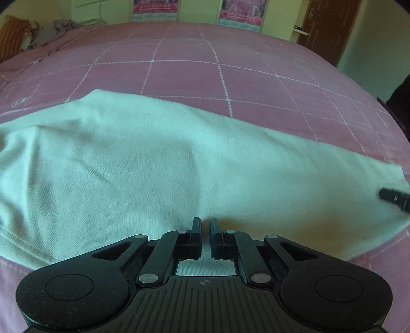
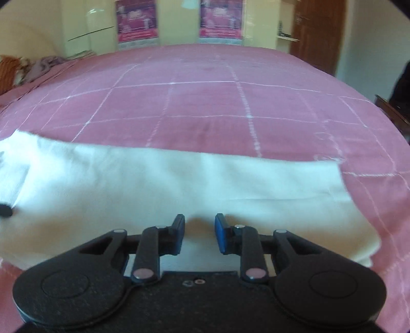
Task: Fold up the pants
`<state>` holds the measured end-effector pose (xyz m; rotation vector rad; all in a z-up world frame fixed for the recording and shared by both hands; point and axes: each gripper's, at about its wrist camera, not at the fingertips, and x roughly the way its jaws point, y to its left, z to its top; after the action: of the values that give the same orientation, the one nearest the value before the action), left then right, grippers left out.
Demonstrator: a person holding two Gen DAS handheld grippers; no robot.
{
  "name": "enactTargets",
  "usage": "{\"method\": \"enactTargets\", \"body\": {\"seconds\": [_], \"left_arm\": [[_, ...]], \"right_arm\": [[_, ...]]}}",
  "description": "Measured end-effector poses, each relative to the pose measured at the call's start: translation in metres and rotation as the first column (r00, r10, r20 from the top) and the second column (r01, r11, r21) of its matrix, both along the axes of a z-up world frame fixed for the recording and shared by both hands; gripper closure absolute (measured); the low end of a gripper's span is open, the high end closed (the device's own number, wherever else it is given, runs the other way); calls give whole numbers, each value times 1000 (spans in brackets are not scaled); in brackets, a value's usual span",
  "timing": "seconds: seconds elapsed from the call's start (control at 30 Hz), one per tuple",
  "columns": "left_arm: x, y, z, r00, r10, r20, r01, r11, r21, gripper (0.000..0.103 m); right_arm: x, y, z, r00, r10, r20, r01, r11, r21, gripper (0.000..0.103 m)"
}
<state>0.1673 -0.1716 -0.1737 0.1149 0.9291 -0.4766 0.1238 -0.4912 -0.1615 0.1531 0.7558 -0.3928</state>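
The white pants (image 1: 159, 164) lie stretched sideways across a pink bed (image 1: 184, 76) whose cover carries a grid of thin white lines, the cloth running as one long band from the left edge of both views toward the right. In the left wrist view the left hand-held gripper (image 1: 205, 225) sits low over the near edge of the pants, its fingers drawn almost together with only a narrow slit between them; no cloth is seen in that slit, so it looks clenched on nothing, though whether fabric is caught below the tips cannot be told. This view alone shows the wider, rumpled end of the pants at the left, and at its far right edge a black tip of the right hand-held gripper (image 1: 396, 198) resting over the cloth. The right wrist view shows the right hand-held gripper (image 2: 200, 225) released, its blue-faced fingers (image 2: 221, 235) standing apart above the near edge of the pants (image 2: 179, 184) with white cloth visible in the gap. Only here does the squared-off narrow end of the pants show clearly at the right, lying flat on the bed (image 2: 205, 102). Beyond the bed both views take in a yellow wall with two pink posters (image 2: 220, 20), a brown door (image 1: 330, 28) at the right, and a heap of clothes (image 1: 55, 29) at the far left.
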Motion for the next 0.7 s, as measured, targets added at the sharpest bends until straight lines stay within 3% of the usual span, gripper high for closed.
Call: {"method": "enactTargets", "body": {"seconds": [0.1, 0.17, 0.2, 0.27, 0.3, 0.37, 0.43, 0.5, 0.63, 0.7], "left_arm": [[-22, 5, -9, 999, -11, 30, 10, 1000, 23, 96], [-23, 7, -10, 1000, 13, 25, -13, 1000, 8, 96], [-21, 10, -7, 1000, 27, 2, -27, 1000, -2, 96], [-16, 15, -1, 998, 50, -41, -51, 999, -16, 96], [-18, 17, 1, 998, 51, -39, -52, 999, -15, 96], [-24, 18, -1, 999, 31, -12, -31, 999, 9, 96], [-25, 14, -9, 1000, 23, 4, -24, 999, 22, 96], [-23, 12, -5, 998, 53, -13, -53, 998, 23, 96], [-26, 0, 9, 999, 45, -24, -45, 999, -3, 96], [-28, -16, 15, 1000, 17, -20, -17, 1000, -14, 96]], "right_arm": [[-28, 4, 14, 997, 24, 72, -26, 999, 28, 72], [-32, 6, -2, 999, 52, -14, -52, 998, -19, 71], [-36, 2, -11, 998, 44, -35, -45, 998, -36, 72], [-47, -14, -13, 1000, -16, 2, 16, 1000, 9, 74], [-48, -19, -7, 998, -59, -1, 59, 998, 27, 76], [-50, -18, 5, 994, -105, 17, 104, 994, 22, 70], [-59, -7, 10, 995, -79, 56, 79, 997, -8, 68], [-53, -8, -6, 997, -55, -52, 52, 997, -51, 68], [-62, -21, 9, 993, -110, 31, 108, 993, 56, 66], [-63, -21, 18, 992, -111, 56, 108, 993, 50, 65]]}}
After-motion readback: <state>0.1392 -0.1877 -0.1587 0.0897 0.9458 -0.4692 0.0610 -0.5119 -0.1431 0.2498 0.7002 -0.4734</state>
